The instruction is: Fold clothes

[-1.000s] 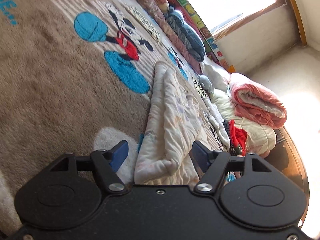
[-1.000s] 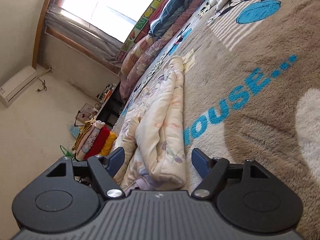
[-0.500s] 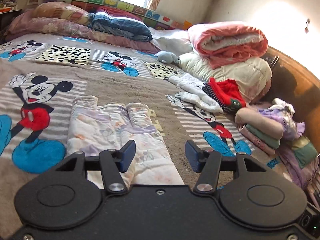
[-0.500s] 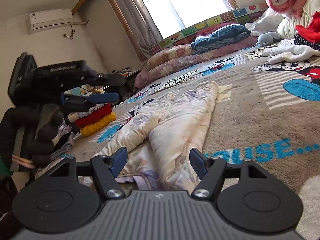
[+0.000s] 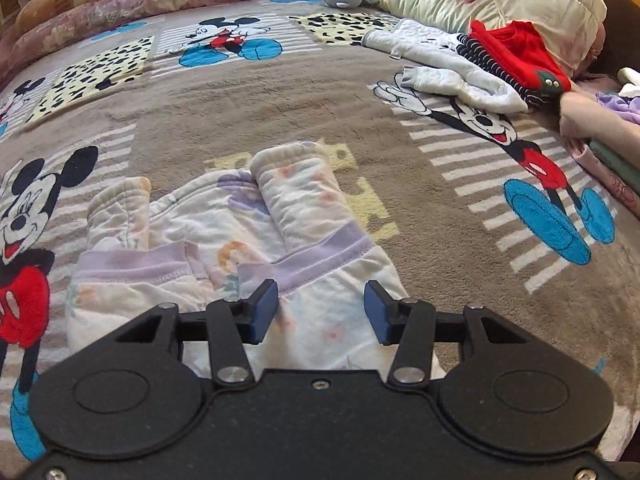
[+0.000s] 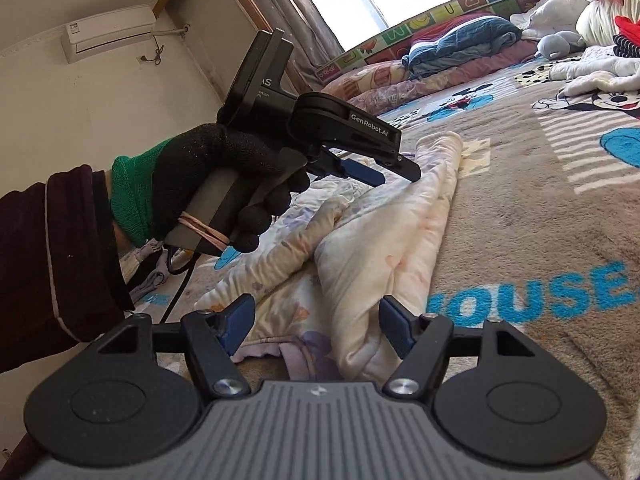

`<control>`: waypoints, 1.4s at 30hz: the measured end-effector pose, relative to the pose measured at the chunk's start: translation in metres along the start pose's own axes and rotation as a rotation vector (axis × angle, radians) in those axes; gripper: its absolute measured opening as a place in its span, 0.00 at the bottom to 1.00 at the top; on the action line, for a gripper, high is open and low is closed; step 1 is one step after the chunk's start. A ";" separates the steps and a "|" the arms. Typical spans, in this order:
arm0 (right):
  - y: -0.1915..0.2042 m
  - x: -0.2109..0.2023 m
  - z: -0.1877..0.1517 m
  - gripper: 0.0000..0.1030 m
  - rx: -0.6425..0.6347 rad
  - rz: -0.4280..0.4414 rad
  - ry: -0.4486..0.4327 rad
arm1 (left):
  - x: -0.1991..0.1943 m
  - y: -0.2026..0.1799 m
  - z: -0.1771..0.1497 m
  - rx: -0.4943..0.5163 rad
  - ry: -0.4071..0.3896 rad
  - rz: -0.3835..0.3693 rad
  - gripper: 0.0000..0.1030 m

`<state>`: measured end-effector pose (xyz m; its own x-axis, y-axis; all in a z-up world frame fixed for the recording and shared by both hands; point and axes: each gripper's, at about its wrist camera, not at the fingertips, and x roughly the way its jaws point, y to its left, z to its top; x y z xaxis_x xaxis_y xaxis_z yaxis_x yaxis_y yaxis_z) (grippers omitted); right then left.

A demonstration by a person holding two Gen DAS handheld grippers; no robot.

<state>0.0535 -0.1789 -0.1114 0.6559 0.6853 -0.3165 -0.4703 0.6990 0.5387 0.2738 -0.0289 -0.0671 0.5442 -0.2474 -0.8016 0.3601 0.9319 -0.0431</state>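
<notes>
Here the left gripper (image 5: 321,312) is hanging released just above the near end of the pale flowered garment (image 5: 240,236), its blue fingers spread wide. The right gripper (image 6: 316,326) is likewise gaping, empty, over the garment's other end. The garment is lying partly folded on the brown cartoon blanket (image 5: 280,96). A gloved hand (image 6: 216,184) is gripping the left tool. Farther off, a white and red pile of clothes (image 5: 480,64) is lying by the pillows (image 5: 500,4).
</notes>
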 end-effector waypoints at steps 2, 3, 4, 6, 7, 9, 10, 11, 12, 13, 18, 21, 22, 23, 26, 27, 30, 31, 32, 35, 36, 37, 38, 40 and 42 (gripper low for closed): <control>-0.001 0.004 0.000 0.68 0.016 0.001 0.013 | 0.008 -0.007 -0.002 0.049 0.018 0.027 0.33; -0.001 0.004 0.000 0.68 0.019 0.000 0.011 | 0.010 -0.009 -0.004 0.061 0.012 0.027 0.26; -0.001 0.004 0.000 0.68 0.022 0.000 0.009 | 0.008 -0.010 -0.005 0.061 0.002 0.026 0.23; -0.001 0.002 0.000 0.68 0.028 0.000 0.004 | 0.003 -0.011 -0.006 0.059 -0.018 0.024 0.10; -0.001 0.002 0.000 0.68 0.033 0.000 0.001 | -0.003 -0.010 -0.006 0.047 -0.038 0.015 0.09; -0.002 0.001 0.001 0.68 0.042 0.001 0.004 | -0.016 -0.007 -0.006 0.020 -0.081 -0.006 0.06; -0.002 0.002 0.000 0.68 0.043 0.001 0.008 | -0.015 -0.006 -0.006 0.020 -0.086 -0.004 0.06; -0.002 0.001 0.000 0.68 0.043 0.002 0.012 | -0.013 -0.006 -0.006 0.021 -0.087 0.001 0.06; -0.001 0.001 0.000 0.68 0.044 0.002 0.015 | -0.010 -0.006 -0.006 0.023 -0.088 0.005 0.06; -0.001 0.002 0.000 0.69 0.040 0.001 0.019 | -0.008 -0.006 -0.006 0.025 -0.089 0.009 0.06; 0.004 0.004 -0.002 0.69 0.005 -0.012 0.038 | 0.004 -0.005 -0.007 0.033 -0.094 0.031 0.06; 0.007 0.005 -0.003 0.70 -0.017 -0.020 0.049 | 0.010 -0.004 -0.007 0.038 -0.097 0.044 0.11; 0.008 0.005 -0.003 0.70 -0.024 -0.022 0.053 | 0.011 -0.004 -0.008 0.040 -0.101 0.049 0.13; 0.009 0.006 -0.003 0.70 -0.031 -0.025 0.057 | 0.010 -0.004 -0.008 0.037 -0.105 0.050 0.15; 0.013 0.003 -0.004 0.70 -0.048 -0.041 0.054 | -0.008 -0.004 -0.007 0.028 -0.141 0.071 0.26; 0.015 0.000 -0.003 0.70 -0.056 -0.052 0.048 | -0.019 -0.005 -0.009 0.033 -0.162 0.074 0.27; 0.023 -0.013 -0.003 0.70 -0.101 -0.095 0.024 | -0.051 -0.010 -0.018 0.058 -0.218 0.069 0.27; 0.026 -0.018 -0.002 0.70 -0.119 -0.111 0.014 | -0.062 -0.012 -0.024 0.067 -0.229 0.059 0.27; 0.030 -0.023 -0.002 0.70 -0.157 -0.131 -0.001 | -0.070 -0.013 -0.030 0.073 -0.236 0.051 0.27; 0.044 -0.030 -0.003 0.70 -0.297 -0.189 -0.044 | -0.089 -0.019 -0.055 0.084 -0.235 -0.011 0.27; 0.044 -0.027 -0.004 0.70 -0.301 -0.181 -0.033 | -0.091 -0.021 -0.062 0.084 -0.229 -0.034 0.27; 0.043 -0.023 -0.005 0.70 -0.304 -0.173 -0.022 | -0.089 -0.024 -0.068 0.090 -0.214 -0.053 0.27; 0.043 -0.020 -0.006 0.70 -0.308 -0.165 -0.011 | -0.085 -0.027 -0.074 0.097 -0.198 -0.071 0.27; 0.042 -0.012 -0.008 0.70 -0.315 -0.150 0.010 | -0.066 -0.031 -0.085 0.106 -0.150 -0.065 0.27; 0.042 -0.005 -0.010 0.74 -0.321 -0.134 0.032 | -0.056 -0.032 -0.093 0.103 -0.131 -0.059 0.28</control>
<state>0.0250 -0.1512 -0.0949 0.7080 0.5859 -0.3944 -0.5467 0.8082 0.2191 0.1608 -0.0203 -0.0762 0.6115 -0.3394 -0.7147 0.4660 0.8845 -0.0213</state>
